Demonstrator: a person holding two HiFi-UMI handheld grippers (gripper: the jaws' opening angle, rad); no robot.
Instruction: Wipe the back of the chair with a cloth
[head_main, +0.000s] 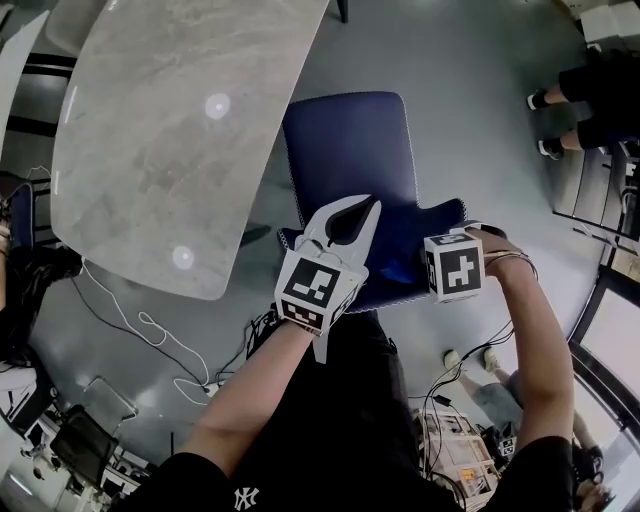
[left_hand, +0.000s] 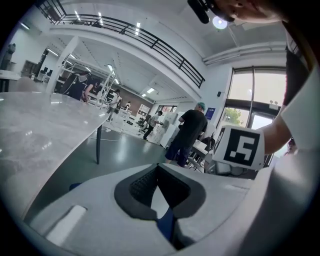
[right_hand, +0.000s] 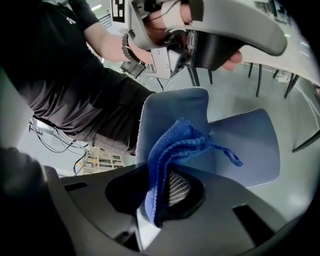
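A pale marble table fills the upper left of the head view, with cables trailing over the grey floor beneath its near edge. At centre-left, the left gripper is held over the near edge of a blue chair. Its jaws are parted by only a narrow gap and have nothing between them. Just right of centre, the right gripper hangs above the chair's back. In the right gripper view its jaws are clamped on a folded blue cloth, which bunches out ahead of them with a loose loop dangling beside the upholstery. At the upper right corner, a bystander's legs stand well apart from the chair.
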